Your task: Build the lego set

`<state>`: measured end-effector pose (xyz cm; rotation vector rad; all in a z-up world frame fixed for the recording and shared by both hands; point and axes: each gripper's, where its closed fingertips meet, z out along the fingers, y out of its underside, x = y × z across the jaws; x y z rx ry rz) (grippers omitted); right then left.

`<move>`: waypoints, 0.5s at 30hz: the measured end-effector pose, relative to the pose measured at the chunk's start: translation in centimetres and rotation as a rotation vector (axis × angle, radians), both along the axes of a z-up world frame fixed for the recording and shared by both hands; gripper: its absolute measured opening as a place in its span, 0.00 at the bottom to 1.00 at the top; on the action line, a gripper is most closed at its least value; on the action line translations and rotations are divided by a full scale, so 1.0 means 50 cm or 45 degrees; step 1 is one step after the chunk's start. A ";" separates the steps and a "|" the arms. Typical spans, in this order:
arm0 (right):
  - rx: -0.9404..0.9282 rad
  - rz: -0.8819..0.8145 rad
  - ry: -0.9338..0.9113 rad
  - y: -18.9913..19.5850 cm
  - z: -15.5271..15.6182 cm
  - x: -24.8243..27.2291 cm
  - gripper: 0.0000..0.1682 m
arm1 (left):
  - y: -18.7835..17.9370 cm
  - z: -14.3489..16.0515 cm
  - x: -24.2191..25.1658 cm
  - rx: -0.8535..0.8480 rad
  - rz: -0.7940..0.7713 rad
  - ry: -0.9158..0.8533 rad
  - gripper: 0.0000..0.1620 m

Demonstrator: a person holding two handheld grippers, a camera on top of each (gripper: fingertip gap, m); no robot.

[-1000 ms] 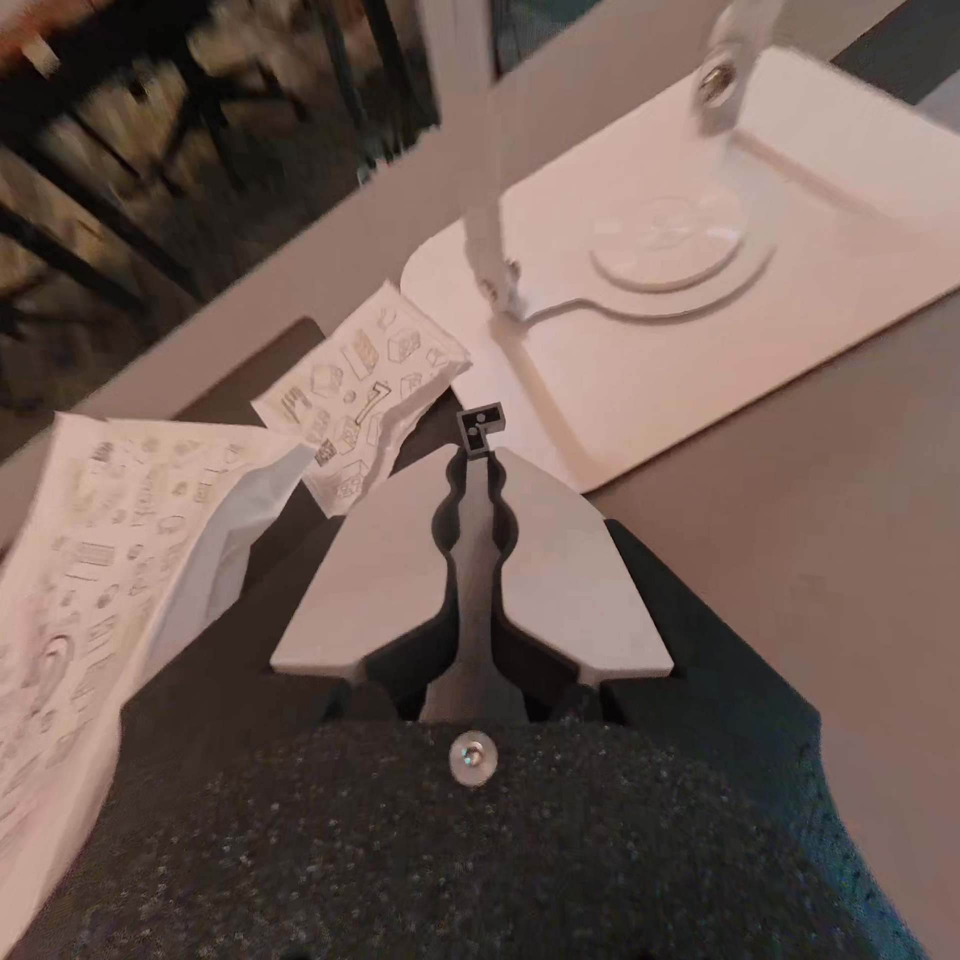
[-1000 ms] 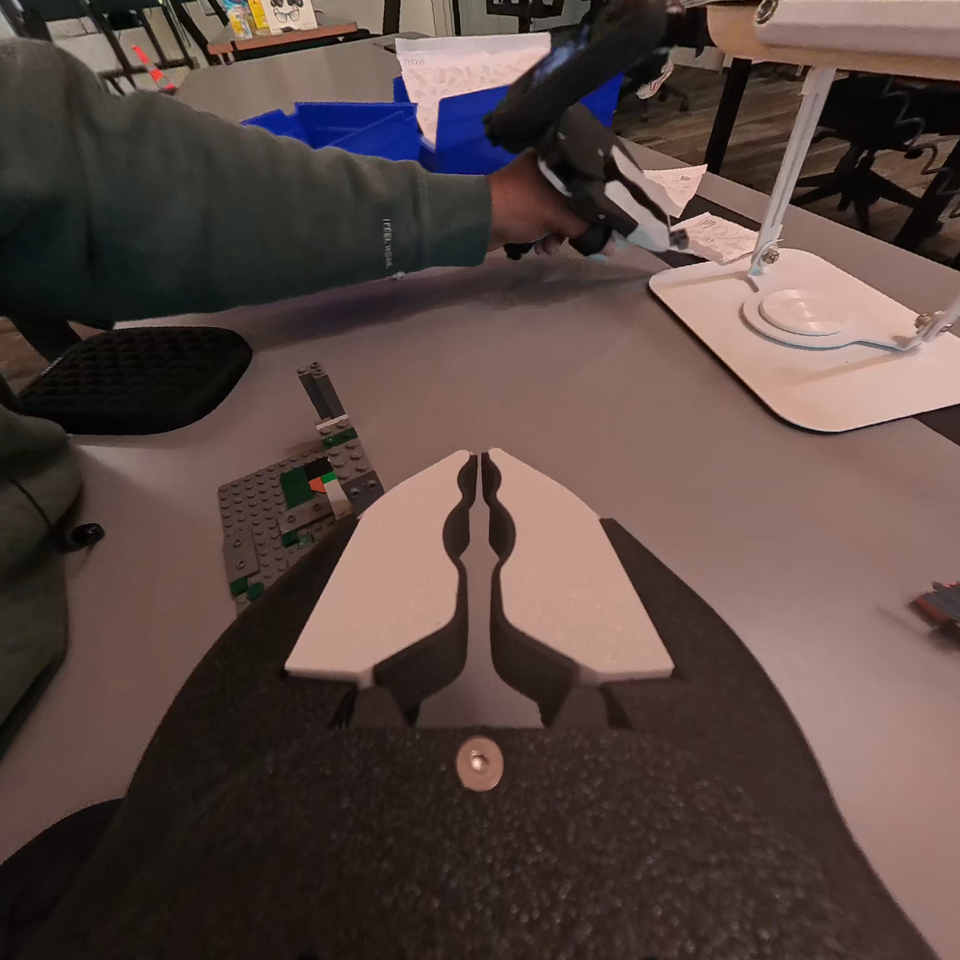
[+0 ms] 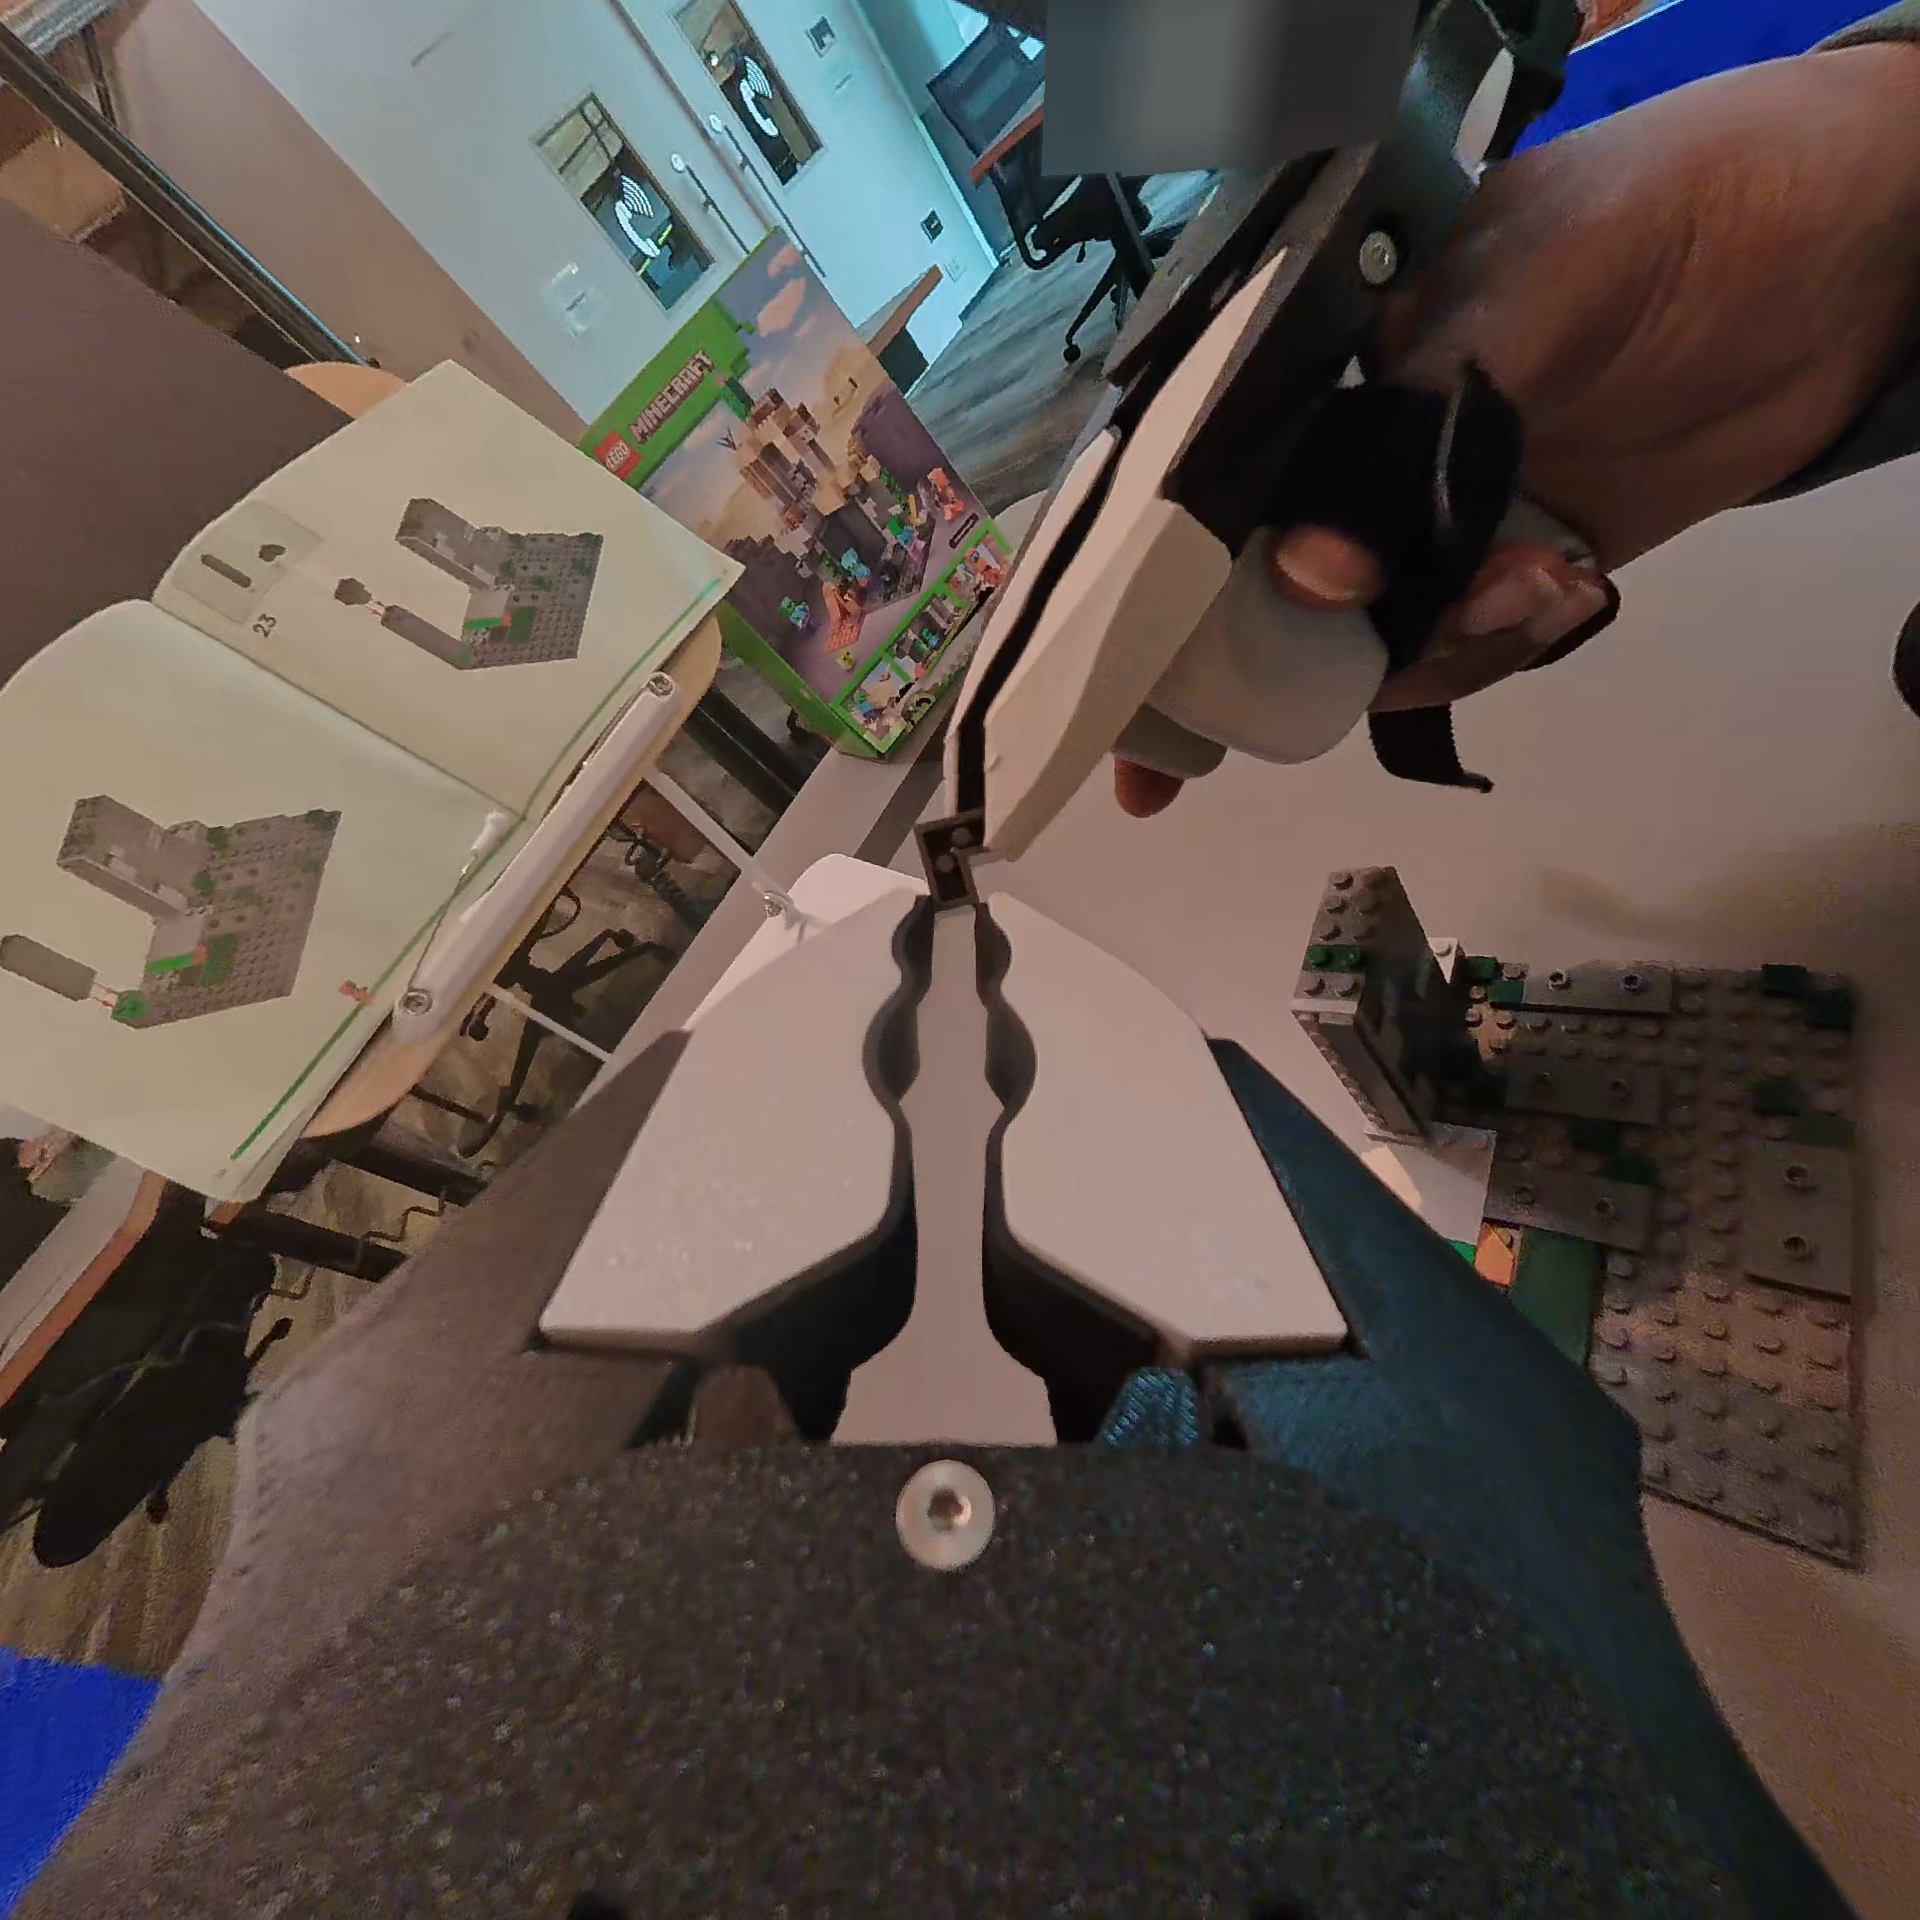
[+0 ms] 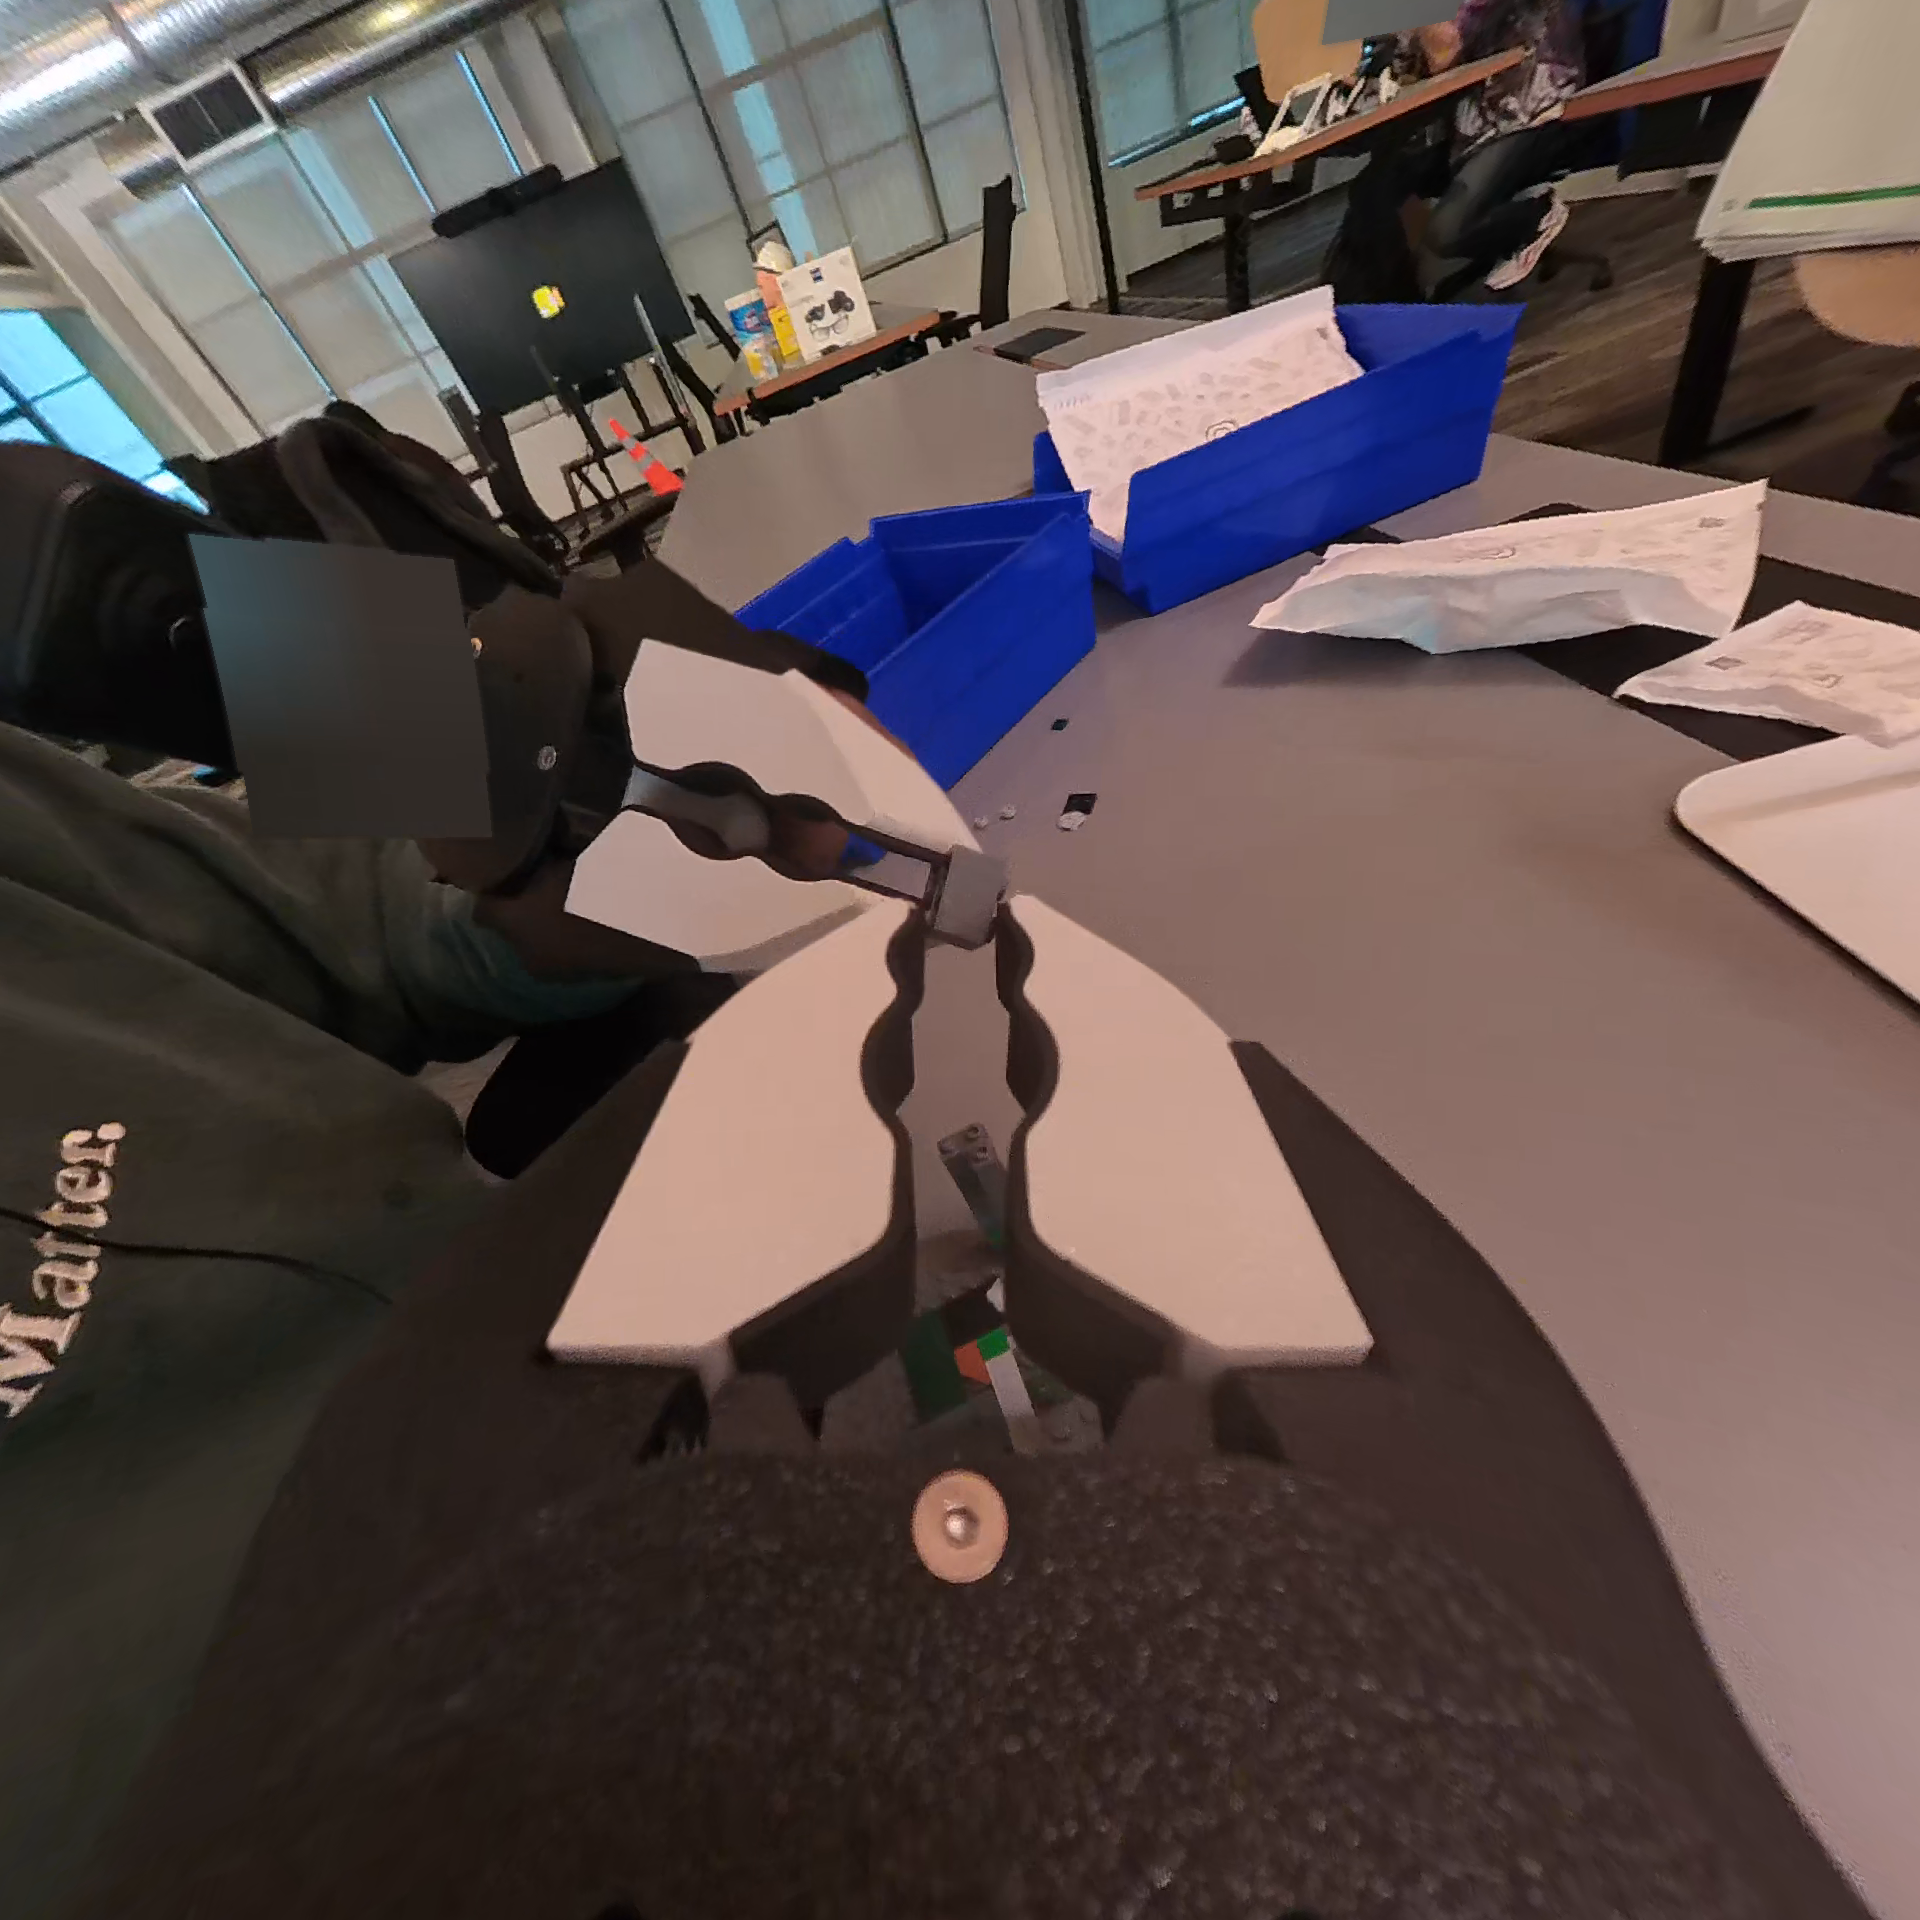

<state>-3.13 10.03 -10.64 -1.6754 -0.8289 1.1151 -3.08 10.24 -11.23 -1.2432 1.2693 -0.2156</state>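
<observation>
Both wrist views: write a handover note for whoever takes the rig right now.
Left gripper: shut on a small grey piece, held in the air.
Right gripper: tips closed around the same piece.
Grey baseplate lies below; instruction booklet is open.
Done: baseplate carries a wall section and green tiles.
Left: fit this piece, then the rest of the set.

Both views are bright and mostly sharp, lit by daylight from windows (image 4: 644,187) behind; strong wide-angle bending warps the edges, and soft shadows fall on the table (image 4: 1403,935)
</observation>
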 end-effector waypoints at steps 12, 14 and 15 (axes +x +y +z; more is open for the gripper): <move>0.647 -0.147 -0.677 0.005 -0.055 0.015 0.07 | -0.019 -0.054 -0.017 -0.990 -0.271 -0.311 0.12; 0.779 -0.137 -0.779 -0.006 -0.066 0.004 0.07 | -0.032 -0.051 -0.011 -1.166 -0.354 -0.379 0.12; 0.842 -0.129 -0.819 -0.013 -0.072 -0.003 0.07 | -0.036 -0.051 -0.008 -1.225 -0.379 -0.393 0.12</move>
